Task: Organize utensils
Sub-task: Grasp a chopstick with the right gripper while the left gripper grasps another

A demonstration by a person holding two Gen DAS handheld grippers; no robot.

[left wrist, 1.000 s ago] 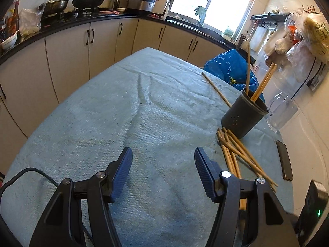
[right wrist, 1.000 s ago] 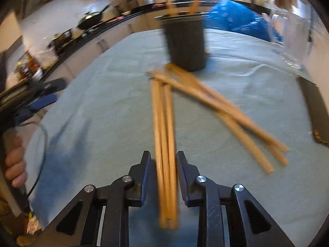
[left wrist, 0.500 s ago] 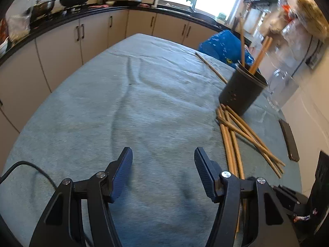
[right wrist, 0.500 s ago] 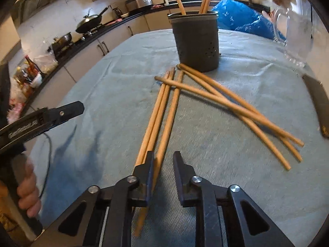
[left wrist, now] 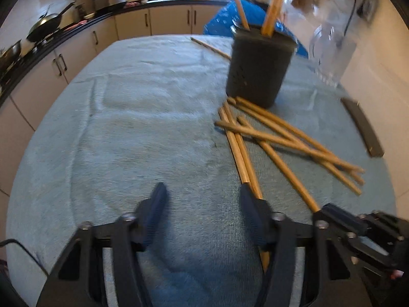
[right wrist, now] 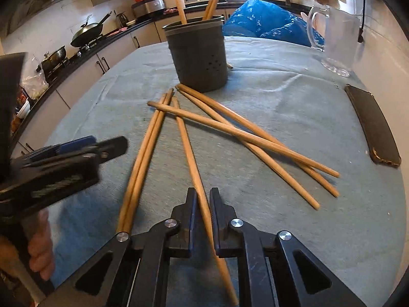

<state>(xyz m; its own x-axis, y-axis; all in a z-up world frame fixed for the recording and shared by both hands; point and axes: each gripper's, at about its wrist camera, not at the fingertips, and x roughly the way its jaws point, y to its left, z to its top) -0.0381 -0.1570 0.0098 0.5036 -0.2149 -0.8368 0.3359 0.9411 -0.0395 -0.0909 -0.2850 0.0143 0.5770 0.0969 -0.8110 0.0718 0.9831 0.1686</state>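
Several wooden chopsticks (right wrist: pixel 255 140) lie crossed on the blue-grey cloth in front of a dark perforated holder (right wrist: pixel 199 56), which has a few chopsticks standing in it. My right gripper (right wrist: pixel 203 199) is shut on one chopstick (right wrist: pixel 186 140) near its thick end; the rest of it points toward the holder. In the left wrist view my left gripper (left wrist: pixel 203 199) hovers low over bare cloth left of the pile (left wrist: pixel 281 140). Its jaws are closing with nothing between them. A pair of chopsticks (left wrist: pixel 242 158) runs under its right finger.
A dark phone (right wrist: pixel 370 128) lies by the table's right edge, with a glass pitcher (right wrist: pixel 334 38) behind it. A blue plastic bag (right wrist: pixel 268 25) sits beyond the holder. One stray chopstick (left wrist: pixel 209 47) lies at the far side. Kitchen counters ring the table (left wrist: pixel 127 128).
My right jaws have closed onto one chopstick. My left gripper has swung right, toward the pile and the holder, and its jaws have narrowed.
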